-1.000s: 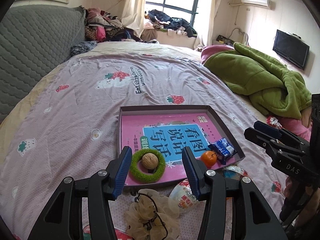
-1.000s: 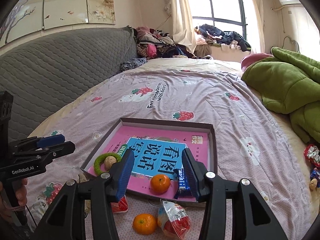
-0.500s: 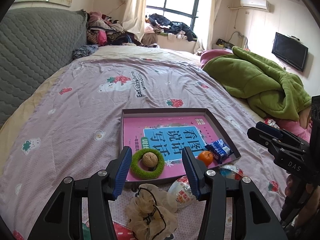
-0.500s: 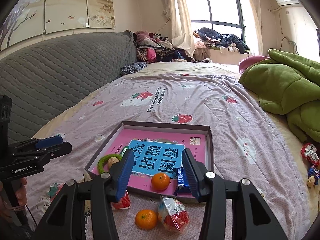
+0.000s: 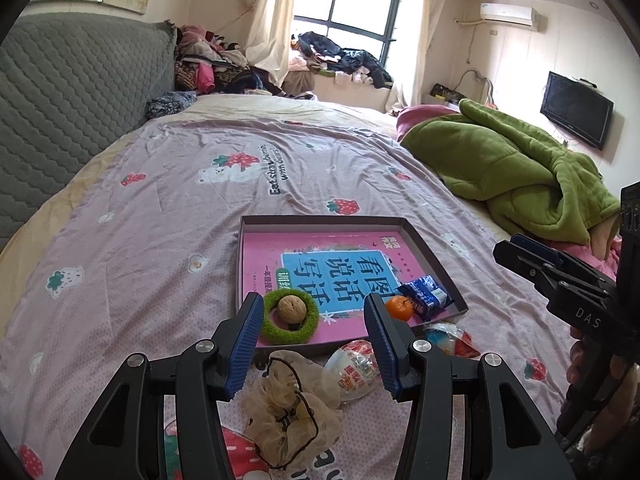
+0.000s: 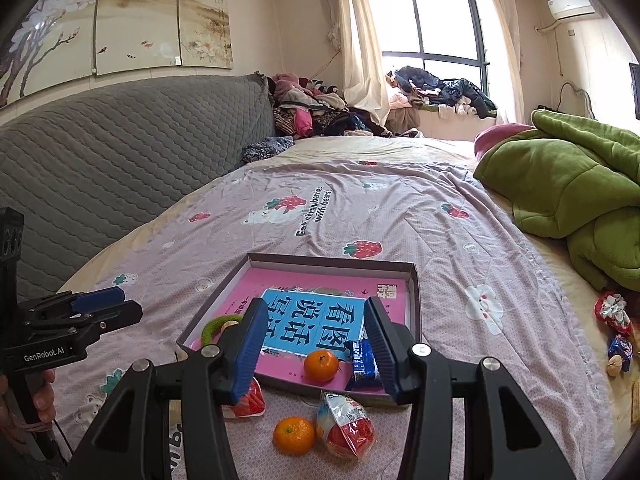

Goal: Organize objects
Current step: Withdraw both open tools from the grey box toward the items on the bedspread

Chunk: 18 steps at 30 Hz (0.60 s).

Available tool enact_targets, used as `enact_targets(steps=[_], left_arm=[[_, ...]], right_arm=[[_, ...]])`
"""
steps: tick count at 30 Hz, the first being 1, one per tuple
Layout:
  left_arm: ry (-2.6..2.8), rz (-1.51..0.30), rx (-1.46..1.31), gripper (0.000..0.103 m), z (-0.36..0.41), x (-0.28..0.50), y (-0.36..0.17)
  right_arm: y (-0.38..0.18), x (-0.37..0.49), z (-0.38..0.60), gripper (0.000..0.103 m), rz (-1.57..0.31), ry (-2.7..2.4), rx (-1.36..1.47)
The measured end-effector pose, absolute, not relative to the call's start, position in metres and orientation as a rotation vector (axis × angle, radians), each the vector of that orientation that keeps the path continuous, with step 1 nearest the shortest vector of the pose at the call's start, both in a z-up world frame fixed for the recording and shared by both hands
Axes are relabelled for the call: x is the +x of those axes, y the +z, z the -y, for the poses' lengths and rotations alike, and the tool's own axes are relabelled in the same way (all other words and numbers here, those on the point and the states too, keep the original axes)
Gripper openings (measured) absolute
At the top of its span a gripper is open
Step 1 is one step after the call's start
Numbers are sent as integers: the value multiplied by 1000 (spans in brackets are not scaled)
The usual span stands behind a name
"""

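Note:
A shallow grey tray (image 5: 308, 221) (image 6: 332, 261) lies on the bed, lined with a pink book. In it sit a green ring (image 5: 291, 319) around a walnut (image 5: 292, 307), a tangerine (image 5: 398, 307) (image 6: 321, 365) and a blue snack packet (image 5: 423, 295) (image 6: 363, 365). In front of the tray lie a beige scrunchie (image 5: 292, 410), an egg-shaped snack pack (image 5: 356, 368), a wrapped red snack (image 6: 346, 424) and a second tangerine (image 6: 294, 435). My left gripper (image 5: 314, 344) is open and empty above the scrunchie. My right gripper (image 6: 316, 350) is open and empty above the tray's near edge.
A green blanket (image 5: 516, 176) (image 6: 568, 184) is heaped at the right. A grey headboard (image 6: 100, 152) runs along the left. Clothes (image 5: 216, 64) pile up at the far end. Small wrapped sweets (image 6: 616, 332) lie at the right edge of the bed.
Both grippers have drawn back and risen a little, so the tray looks smaller and farther off. Both stay open and empty. No object has moved.

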<state>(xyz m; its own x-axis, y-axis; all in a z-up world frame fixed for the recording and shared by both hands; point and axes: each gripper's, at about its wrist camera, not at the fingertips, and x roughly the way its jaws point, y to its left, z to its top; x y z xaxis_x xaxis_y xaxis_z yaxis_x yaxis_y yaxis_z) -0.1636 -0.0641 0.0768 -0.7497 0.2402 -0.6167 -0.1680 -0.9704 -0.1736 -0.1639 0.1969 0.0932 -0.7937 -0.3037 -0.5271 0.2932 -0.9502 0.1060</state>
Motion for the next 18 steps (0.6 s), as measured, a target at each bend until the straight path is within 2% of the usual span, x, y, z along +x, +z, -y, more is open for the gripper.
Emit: enact_targets(steps=[18], left_arm=[[2763,167,-1016,54,62,-135,65]], right_arm=[[90,-145,-192,50,26,-2679,805]])
